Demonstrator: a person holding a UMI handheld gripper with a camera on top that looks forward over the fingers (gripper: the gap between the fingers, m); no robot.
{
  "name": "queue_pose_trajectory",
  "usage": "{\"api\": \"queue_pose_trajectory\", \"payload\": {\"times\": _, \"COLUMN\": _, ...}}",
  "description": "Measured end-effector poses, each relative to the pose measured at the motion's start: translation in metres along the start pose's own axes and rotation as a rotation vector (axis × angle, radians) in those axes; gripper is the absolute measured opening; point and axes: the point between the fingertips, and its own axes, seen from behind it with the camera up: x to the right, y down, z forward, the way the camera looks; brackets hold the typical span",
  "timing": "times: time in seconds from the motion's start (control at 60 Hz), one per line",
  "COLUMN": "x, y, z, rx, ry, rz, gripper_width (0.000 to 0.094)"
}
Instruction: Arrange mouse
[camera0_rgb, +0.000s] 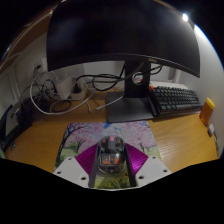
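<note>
A dark mouse (110, 157) with a grey top sits between my two fingers, and the magenta pads (88, 158) press on both of its sides. My gripper (110, 150) is shut on the mouse and holds it over the near edge of a floral mouse mat (88, 132) that lies on the wooden desk (180, 140). I cannot tell whether the mouse touches the mat.
A large dark monitor (120, 35) on a stand (132, 105) stands beyond the mat. A black keyboard (176, 97) lies at the right, with a yellow object (207, 110) beside it. White and black cables (60, 90) lie at the left rear.
</note>
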Motion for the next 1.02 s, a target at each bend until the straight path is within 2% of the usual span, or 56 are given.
{"api": "queue_pose_trajectory", "payload": {"times": 0.05, "x": 0.001, "y": 0.003, "z": -0.001, "rx": -0.016, "ry": -0.003, "rz": -0.005, "gripper_width": 0.0551}}
{"api": "queue_pose_trajectory", "payload": {"times": 0.133, "x": 0.012, "y": -0.004, "z": -0.016, "rx": -0.022, "ry": 0.04, "rz": -0.023, "gripper_width": 0.0879}}
{"api": "queue_pose_trajectory", "payload": {"times": 0.167, "x": 0.013, "y": -0.009, "z": -0.03, "rx": -0.025, "ry": 0.05, "rz": -0.031, "gripper_width": 0.0843}}
{"api": "queue_pose_trajectory", "payload": {"times": 0.283, "x": 0.006, "y": -0.014, "z": -0.105, "rx": -0.047, "ry": 0.038, "rz": -0.023, "gripper_width": 0.0849}}
{"api": "queue_pose_trajectory", "payload": {"times": 0.467, "x": -0.003, "y": 0.02, "z": -0.247, "rx": -0.137, "ry": 0.021, "rz": -0.034, "gripper_width": 0.0845}}
{"api": "queue_pose_trajectory", "payload": {"times": 0.6, "x": -0.008, "y": 0.043, "z": -0.323, "rx": -0.161, "ry": -0.014, "rz": -0.049, "gripper_width": 0.0845}}
{"api": "queue_pose_trajectory", "payload": {"times": 0.767, "x": 0.005, "y": 0.052, "z": -0.367, "rx": -0.125, "ry": 0.002, "rz": -0.076, "gripper_width": 0.0849}}
{"api": "queue_pose_trajectory", "payload": {"times": 1.017, "x": 0.025, "y": 0.064, "z": -0.38, "rx": -0.115, "ry": 0.008, "rz": -0.094, "gripper_width": 0.0844}}
